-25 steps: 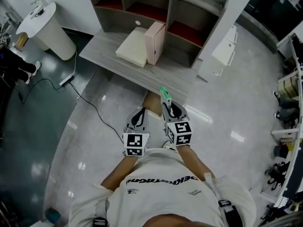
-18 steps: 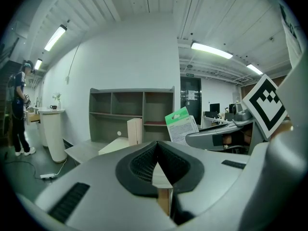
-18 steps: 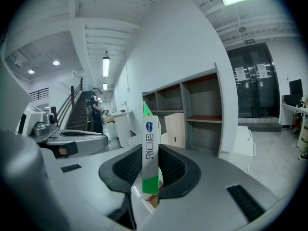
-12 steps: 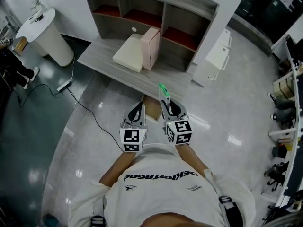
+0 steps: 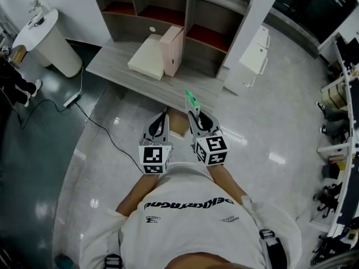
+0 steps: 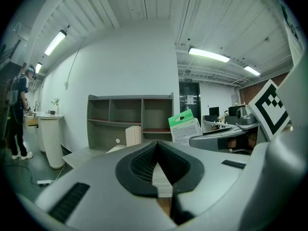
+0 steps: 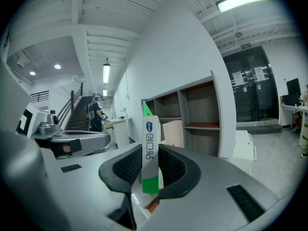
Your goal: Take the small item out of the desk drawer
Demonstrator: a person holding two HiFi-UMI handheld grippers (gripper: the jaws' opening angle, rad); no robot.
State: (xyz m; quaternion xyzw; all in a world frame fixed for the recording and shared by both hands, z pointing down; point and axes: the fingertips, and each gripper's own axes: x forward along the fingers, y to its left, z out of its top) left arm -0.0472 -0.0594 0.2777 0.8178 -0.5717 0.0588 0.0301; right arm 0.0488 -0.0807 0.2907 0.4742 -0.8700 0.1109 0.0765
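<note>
Item one, lowest in the head view: the person (image 5: 190,217) in a white shirt, both arms held forward, with a marker cube (image 5: 154,160) on each tool. Item two, lower centre: the left claw (image 5: 161,123), pads pressed together at the tips with nothing between them. It looks idle, kept folded so it stays clear of the working side. Item three, just to its right: the right claw (image 5: 194,115), pinching the small carton (image 5: 192,100), green and white, by its lower end. The carton stands upright and most of its length rises above the pads. They bear on its broad faces and leave the narrow edge toward the claw's own camera, a sensible hold for a thin flat pack. The carton is in the air at frame centre, before the counter's front edge and apart from everything else, so the removal appears done in substance. Item four, between the two claws: a tan patch under that edge, probably the open drawer (image 5: 178,125); its contents cannot be made out. Item five, upper left of centre: the grey counter (image 5: 112,66), carrying a cream box (image 5: 147,58) lying flat and a pink box (image 5: 171,50) standing just beside it. Item six, top: the shelf unit (image 5: 186,13) at the back of the counter, its compartments bare as far as can be seen.
</note>
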